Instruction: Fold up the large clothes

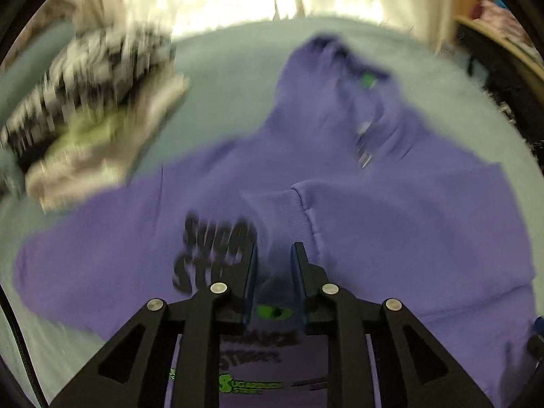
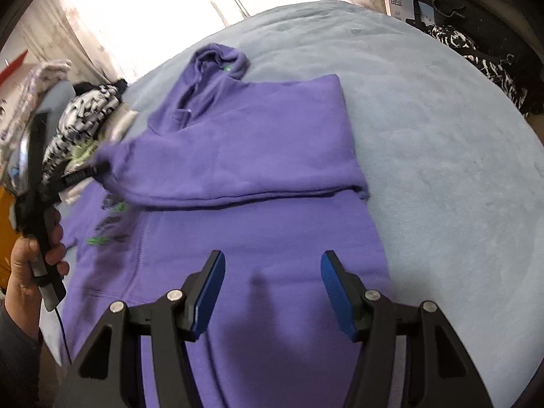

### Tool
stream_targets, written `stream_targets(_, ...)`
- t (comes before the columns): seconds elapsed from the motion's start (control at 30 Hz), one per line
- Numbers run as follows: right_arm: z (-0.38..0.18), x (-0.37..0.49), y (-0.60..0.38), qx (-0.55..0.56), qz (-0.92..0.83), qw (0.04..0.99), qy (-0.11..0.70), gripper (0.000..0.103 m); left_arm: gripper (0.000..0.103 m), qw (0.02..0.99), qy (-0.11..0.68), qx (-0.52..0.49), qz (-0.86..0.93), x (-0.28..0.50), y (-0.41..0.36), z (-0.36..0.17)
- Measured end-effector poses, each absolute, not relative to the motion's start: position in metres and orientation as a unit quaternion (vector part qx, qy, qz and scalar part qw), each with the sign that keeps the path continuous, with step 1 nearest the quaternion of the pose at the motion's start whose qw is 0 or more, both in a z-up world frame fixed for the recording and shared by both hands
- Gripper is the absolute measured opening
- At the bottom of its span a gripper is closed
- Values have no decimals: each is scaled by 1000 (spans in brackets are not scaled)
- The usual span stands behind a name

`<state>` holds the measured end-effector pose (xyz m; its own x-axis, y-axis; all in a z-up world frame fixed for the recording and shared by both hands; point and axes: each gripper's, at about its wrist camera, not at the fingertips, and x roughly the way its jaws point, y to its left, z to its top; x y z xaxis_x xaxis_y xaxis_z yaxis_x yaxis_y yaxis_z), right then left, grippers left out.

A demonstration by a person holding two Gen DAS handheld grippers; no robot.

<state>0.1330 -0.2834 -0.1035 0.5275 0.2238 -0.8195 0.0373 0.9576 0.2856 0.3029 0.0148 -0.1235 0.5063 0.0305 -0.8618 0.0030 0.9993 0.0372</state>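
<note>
A purple hoodie [image 2: 258, 156] with black and green print lies on a light blue blanket [image 2: 442, 136]. One sleeve is folded across the chest, and the hood [image 2: 217, 57] points to the far side. My left gripper [image 1: 273, 255] is shut on the ribbed sleeve cuff [image 1: 275, 210] and holds it above the printed front; it also shows in the right wrist view [image 2: 102, 168], gripping the sleeve end at the hoodie's left. My right gripper [image 2: 272, 272] is open and empty, hovering over the hoodie's lower body.
A pile of clothes with a black-and-white patterned piece [image 1: 85, 95] lies to the left on the blanket [image 1: 221, 95]; it also shows in the right wrist view [image 2: 85, 112]. Bright curtains [image 2: 142, 6] hang behind. Dark clutter [image 2: 482, 54] stands at the far right edge.
</note>
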Motion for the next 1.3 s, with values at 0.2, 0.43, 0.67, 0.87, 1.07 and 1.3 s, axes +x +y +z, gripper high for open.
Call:
stream_targets(0.2,-87,163,-304,152,70,860,481,59,77,860,493,-129,-20,307,56,-136)
stream_targets(0.43,-93,246,-343,187,52,854,482,59,77,838,519,-162,-37,334,57,-156)
stream_targets(0.67,-134,318,-363,209,33,830,517,58,12,848,516,-115,-41,346,42,-148)
stream_targets(0.87,-124,311,-351,171,45,862,475,11,3,880,469,-75,-27,358,30,-116)
stream_targets(1.07,-138,313,-359,188,2,864,468,11,3,862,502,-65,-3,382,34,-145)
stream_targets(1.3,-129,298,-374,218,18,842,494,40,45,850,521,-71,-16,366,49,-149)
